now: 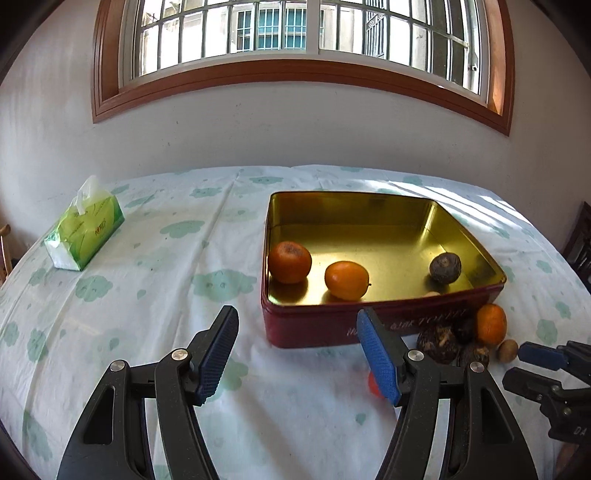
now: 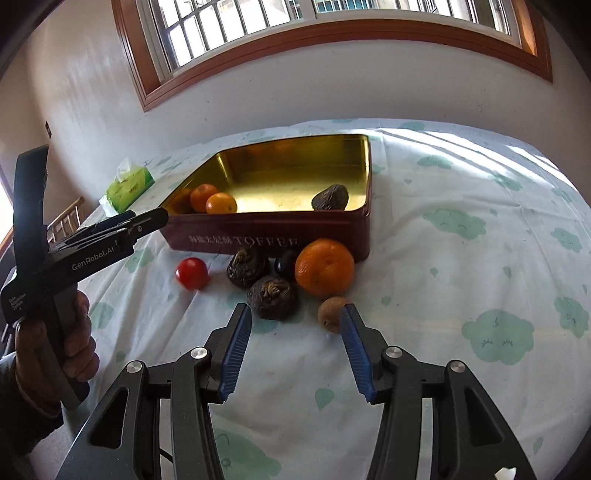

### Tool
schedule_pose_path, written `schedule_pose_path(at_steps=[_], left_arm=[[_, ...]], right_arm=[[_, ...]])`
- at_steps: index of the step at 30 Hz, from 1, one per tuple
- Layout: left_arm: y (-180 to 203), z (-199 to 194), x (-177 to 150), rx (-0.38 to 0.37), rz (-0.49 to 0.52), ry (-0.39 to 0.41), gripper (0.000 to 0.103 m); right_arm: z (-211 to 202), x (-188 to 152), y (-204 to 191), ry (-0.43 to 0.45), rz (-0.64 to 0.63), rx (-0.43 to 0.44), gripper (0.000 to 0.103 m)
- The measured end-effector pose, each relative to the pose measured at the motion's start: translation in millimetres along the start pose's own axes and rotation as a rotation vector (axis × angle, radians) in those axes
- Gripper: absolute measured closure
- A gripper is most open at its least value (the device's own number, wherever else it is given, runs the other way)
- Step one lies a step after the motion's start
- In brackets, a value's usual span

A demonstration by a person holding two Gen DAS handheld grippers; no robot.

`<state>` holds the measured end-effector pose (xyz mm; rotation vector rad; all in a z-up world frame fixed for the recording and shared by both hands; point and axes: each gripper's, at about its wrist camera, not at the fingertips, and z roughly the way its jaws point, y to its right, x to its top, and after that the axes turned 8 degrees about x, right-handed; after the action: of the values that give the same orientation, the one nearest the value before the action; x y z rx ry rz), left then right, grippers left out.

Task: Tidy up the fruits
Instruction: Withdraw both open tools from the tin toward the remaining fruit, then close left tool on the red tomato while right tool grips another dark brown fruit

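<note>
my left gripper (image 1: 297,321) and right gripper (image 2: 295,317) are both released, nothing grasped. three fruits lie in the tin (image 2: 266,232); the loose fruits (image 2: 271,297) sit just before its front wall.

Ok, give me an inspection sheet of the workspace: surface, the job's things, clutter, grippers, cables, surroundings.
Surface: tablecloth with green cloud print, sunlit on the right.
Job's things: red toffee tin, open, holding two oranges and one dark wrinkled fruit. In front of the tin: big orange, two dark wrinkled fruits, small dark fruit, small brown fruit, red tomato.
Clutter: green tissue pack.
Grippers: left gripper open, empty; right gripper open, empty, short of the fruit pile.
Cables: nothing seen.
Surroundings: barred window, white wall.
</note>
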<state>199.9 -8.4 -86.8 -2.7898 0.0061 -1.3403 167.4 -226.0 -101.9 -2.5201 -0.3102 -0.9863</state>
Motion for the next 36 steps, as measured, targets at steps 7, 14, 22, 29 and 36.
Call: schedule_pose_path(at_steps=[7,14,22,29,36], left_arm=[[-8.8,-4.8,-13.8,-0.026,-0.048,-0.016,0.036],[-4.0,-4.0,-14.4,-0.008,-0.027,-0.022,0.036],[2.7,1.1,-13.0,-0.018,0.004,-0.045,0.036],[9.9,-3.6,-14.4,-0.080,0.054,-0.027,0.036],[35.0,-1.1,-8.5,-0.150,0.142,-0.066,0.036]], right_arm=[[6.5,7.6,-18.3,0.003,-0.048,0.008,0.057],[32.3,13.9,-15.8,-0.047,-0.072,-0.056,0.058],[51.2,14.9,-22.0,-0.093,-0.106,-0.080,0.067],[-5.5,-2.0,-2.7,0.068,0.013,-0.088,0.069],[-43.8,-7.4,57.6,0.145,0.155,-0.248,0.069]])
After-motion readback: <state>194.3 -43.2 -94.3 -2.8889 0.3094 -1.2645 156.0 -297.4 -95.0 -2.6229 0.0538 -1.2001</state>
